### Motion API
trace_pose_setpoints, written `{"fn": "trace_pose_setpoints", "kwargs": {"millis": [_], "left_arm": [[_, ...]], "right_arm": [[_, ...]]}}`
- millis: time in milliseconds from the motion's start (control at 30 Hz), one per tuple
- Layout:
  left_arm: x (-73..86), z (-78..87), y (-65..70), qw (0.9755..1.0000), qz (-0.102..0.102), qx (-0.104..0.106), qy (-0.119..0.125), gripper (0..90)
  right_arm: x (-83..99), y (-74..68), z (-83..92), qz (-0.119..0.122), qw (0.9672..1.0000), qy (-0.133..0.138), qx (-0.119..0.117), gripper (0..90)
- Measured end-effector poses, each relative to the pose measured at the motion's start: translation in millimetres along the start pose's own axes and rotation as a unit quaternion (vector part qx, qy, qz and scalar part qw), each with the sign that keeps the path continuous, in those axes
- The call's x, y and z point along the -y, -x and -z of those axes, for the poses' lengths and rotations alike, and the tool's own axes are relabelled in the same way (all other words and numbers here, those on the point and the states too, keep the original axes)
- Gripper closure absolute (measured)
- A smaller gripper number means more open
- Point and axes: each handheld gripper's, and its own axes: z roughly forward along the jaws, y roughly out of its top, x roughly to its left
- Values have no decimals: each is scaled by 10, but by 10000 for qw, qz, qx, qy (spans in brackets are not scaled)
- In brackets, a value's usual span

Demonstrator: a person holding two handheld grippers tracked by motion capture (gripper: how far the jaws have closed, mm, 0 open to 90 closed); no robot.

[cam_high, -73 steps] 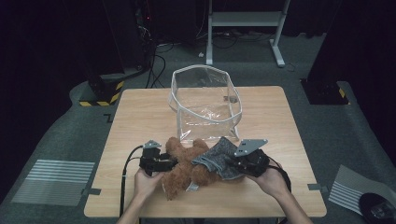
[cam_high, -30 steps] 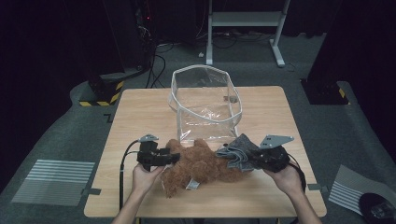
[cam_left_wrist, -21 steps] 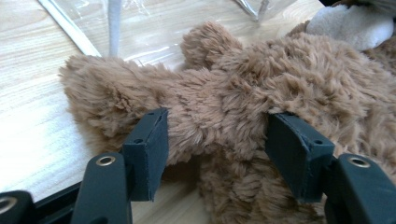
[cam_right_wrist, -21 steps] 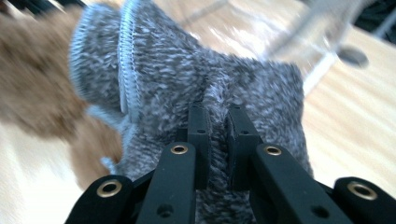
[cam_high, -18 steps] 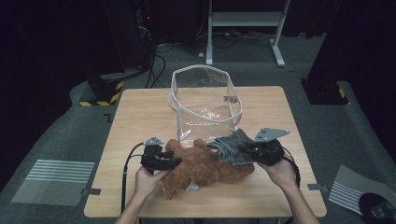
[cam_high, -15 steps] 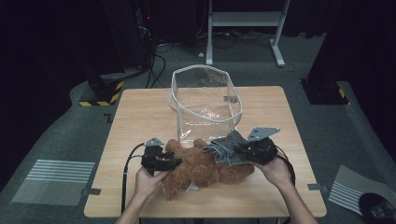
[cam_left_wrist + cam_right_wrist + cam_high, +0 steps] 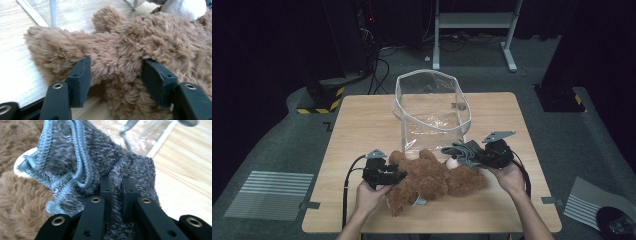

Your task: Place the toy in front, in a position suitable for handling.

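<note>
Shaggy brown plush bear (image 7: 432,180) sprawled at near centre of the wooden tabletop (image 7: 362,120), just short of a clear plastic bag (image 7: 432,107). Left hand-held gripper (image 7: 115,72) clamped half-wide round a furry limb, jaws just opening slightly. Right hand-held gripper (image 7: 116,187) pinched nearly together on a grey ribbed knit sock (image 7: 100,162) at the bear's right.

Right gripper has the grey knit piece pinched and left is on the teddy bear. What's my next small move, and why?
Probably ease the grey knit piece further over the teddy bear: the right gripper is pinched on its fabric beside the bear's pale patch, its ribbed edge lies bunched, and the left gripper straddles the bear's fur, steadying it.
</note>
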Motion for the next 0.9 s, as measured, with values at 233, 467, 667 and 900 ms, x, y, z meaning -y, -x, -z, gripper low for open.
{"fn": "trace_pose_setpoints", "kwargs": {"millis": [233,467,667,900], "left_arm": [[-105,-47,-250,9988,416,-224,123,352],[-109,-166,-191,9995,248,-72,-169,351],[-90,-128,-91,9995,30,-214,-244,383],[-51,-116,-66,9997,64,-136,-182,398]], "right_arm": [[169,-130,78,326,9976,62,-604,823],[292,-201,191,419,9958,46,-815,822],[116,-105,240,417,9969,299,-599,822],[-250,-316,49,854,9909,219,-1017,821]]}}
